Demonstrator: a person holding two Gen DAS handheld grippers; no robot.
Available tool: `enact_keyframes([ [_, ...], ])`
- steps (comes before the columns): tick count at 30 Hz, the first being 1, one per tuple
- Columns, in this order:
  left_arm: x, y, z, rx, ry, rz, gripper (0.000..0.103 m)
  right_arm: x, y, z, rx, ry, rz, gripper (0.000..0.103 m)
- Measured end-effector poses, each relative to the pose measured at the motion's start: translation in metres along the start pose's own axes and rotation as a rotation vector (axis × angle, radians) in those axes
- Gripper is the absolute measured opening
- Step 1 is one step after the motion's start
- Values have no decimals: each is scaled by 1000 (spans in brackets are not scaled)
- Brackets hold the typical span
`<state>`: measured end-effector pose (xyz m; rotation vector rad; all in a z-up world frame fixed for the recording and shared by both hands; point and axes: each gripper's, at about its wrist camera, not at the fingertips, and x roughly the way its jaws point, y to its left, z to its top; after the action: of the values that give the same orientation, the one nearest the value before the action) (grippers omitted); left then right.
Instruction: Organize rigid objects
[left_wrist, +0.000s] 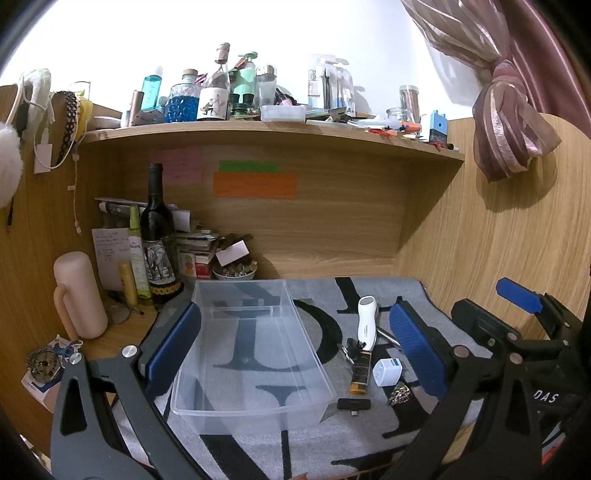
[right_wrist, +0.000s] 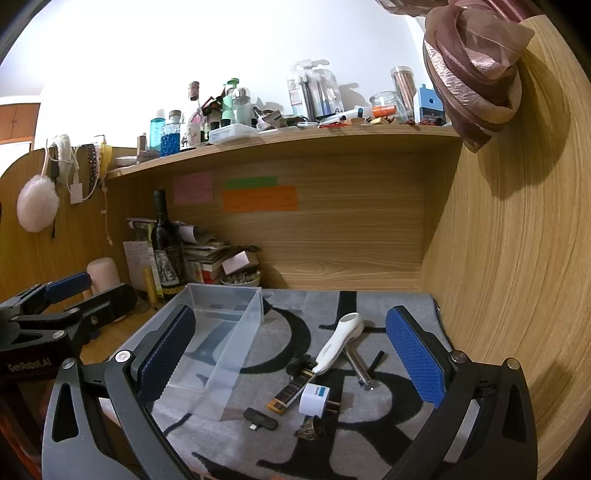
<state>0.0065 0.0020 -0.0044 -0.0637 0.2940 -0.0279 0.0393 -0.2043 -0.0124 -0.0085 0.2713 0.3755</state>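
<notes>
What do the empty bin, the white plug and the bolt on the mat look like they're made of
Bin: clear, glossy plastic, going by the mat's lettering showing through its walls.
Plug: white, smooth hard plastic body with a blue label; its prongs look like metal.
Bolt: probably steel, silvery grey with a dull shine.
Mat: looks like short-pile fabric, matte grey.

Sticky notes (left_wrist: 255, 185) txt too blurry, unreadable

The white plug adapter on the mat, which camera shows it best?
The right wrist view: the white plug adapter lies near the frame's centre, with its metal prongs and blue label visible. The left wrist view shows it smaller and right beside that hand-held gripper's blue pad, prongs hard to make out.
</notes>
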Motion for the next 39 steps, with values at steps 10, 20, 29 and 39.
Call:
enact_keyframes([
  [10,1,1,0,0,2,-2,103,0,-1,1,2,1,0,103],
  [20,4,2,-3,-1,7,-1,103,-1,-2,1,1,2,-1,103],
  [29,5,2,-3,1,7,0,103,-1,-3,2,2,1,-3,103],
  [39,6,1,-4,2,6,2,103,-1,-3,2,2,2,-2,103],
])
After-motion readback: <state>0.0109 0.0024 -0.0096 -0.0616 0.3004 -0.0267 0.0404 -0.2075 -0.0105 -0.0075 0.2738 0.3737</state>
